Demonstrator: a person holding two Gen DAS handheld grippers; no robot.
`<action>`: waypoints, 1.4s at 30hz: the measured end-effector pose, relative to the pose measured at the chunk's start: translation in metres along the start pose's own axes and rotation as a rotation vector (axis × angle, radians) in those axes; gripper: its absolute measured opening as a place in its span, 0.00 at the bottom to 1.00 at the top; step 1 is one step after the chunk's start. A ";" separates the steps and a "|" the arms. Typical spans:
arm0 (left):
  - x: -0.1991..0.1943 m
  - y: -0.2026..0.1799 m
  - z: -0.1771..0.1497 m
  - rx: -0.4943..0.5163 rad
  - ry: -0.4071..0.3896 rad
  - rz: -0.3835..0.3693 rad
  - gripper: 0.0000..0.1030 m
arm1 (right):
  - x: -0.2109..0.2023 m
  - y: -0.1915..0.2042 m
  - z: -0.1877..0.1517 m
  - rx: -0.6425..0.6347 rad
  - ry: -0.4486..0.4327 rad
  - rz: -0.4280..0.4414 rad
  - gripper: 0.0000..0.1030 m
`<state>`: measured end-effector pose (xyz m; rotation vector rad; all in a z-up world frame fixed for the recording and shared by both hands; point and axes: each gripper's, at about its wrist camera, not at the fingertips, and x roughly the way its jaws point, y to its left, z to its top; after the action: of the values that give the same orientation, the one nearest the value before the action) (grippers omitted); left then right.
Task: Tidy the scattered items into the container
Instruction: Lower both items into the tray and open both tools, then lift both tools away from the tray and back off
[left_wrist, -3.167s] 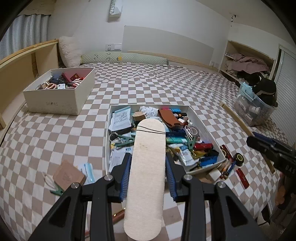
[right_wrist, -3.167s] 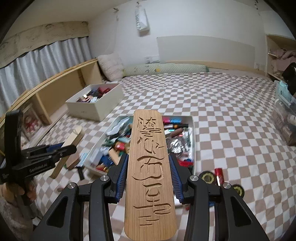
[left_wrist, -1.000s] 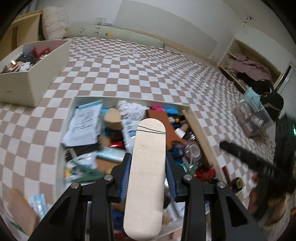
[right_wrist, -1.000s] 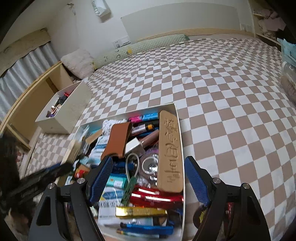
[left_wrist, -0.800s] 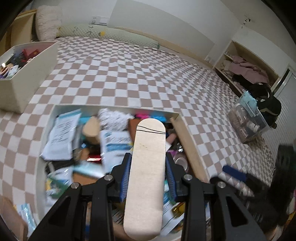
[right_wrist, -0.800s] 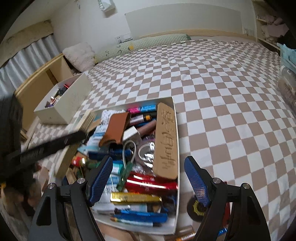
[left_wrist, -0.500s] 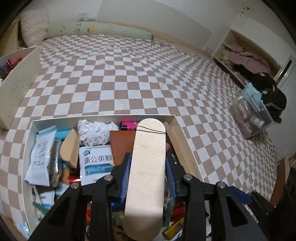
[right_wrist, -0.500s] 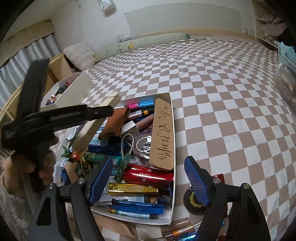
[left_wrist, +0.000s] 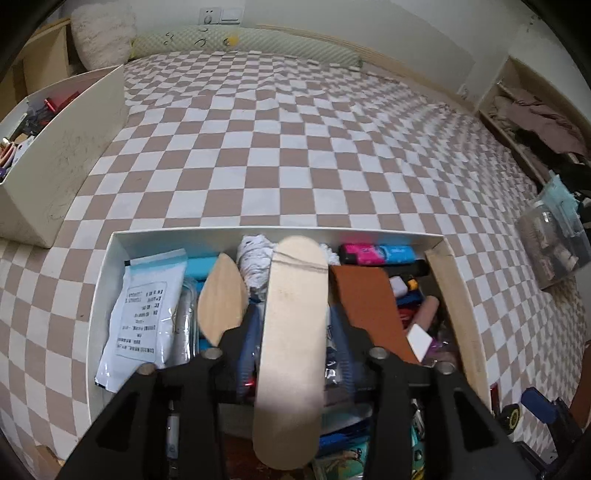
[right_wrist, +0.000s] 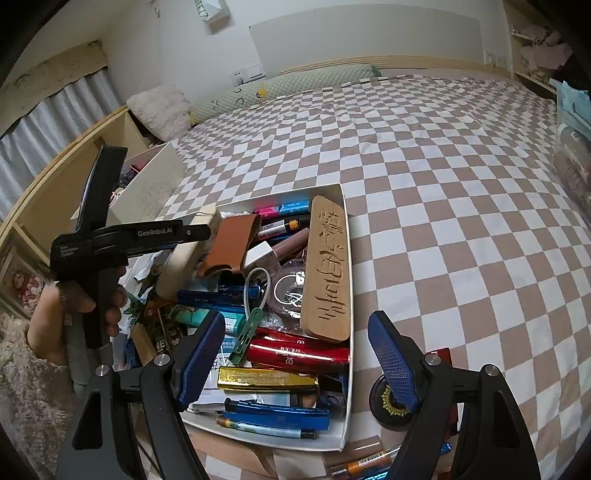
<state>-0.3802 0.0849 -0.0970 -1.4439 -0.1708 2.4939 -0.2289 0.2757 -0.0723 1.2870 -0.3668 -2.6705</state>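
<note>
My left gripper (left_wrist: 291, 325) is shut on a pale wooden board (left_wrist: 291, 332) and holds it low over the white container (left_wrist: 110, 258), pointing at its far wall. In the right wrist view the left gripper (right_wrist: 192, 236) and the board (right_wrist: 192, 240) hang over the container's left side. My right gripper (right_wrist: 295, 354) is open and empty above the container's near right corner (right_wrist: 345, 424). A carved wooden plaque (right_wrist: 327, 266) lies along the container's right wall; it also shows in the left wrist view (left_wrist: 454, 295). The container is full of pens, tubes, packets and a brown leather case (right_wrist: 229, 243).
A second white box (left_wrist: 70, 147) of items stands at the far left. On the checkered cover by the container's near right corner lie a black round tin (right_wrist: 391, 402), a red item (right_wrist: 443, 358) and a battery (right_wrist: 362, 467). A clear storage bin (left_wrist: 554, 236) stands at the right.
My right gripper has let go of the carved plaque, which now lies in the container, and has drawn back open. My left gripper has carried the pale board forward and down over the container.
</note>
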 end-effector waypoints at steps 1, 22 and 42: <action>-0.003 -0.001 -0.001 0.002 -0.007 -0.018 0.77 | 0.000 0.001 0.000 0.000 -0.001 0.000 0.77; -0.089 -0.003 -0.060 0.075 -0.137 -0.068 0.97 | -0.025 0.032 -0.004 -0.080 -0.049 -0.014 0.77; -0.171 0.010 -0.122 0.077 -0.252 -0.012 1.00 | -0.077 0.057 -0.036 -0.159 -0.135 -0.102 1.00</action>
<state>-0.1950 0.0254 -0.0175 -1.0931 -0.1277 2.6342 -0.1508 0.2345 -0.0201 1.1123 -0.1036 -2.8133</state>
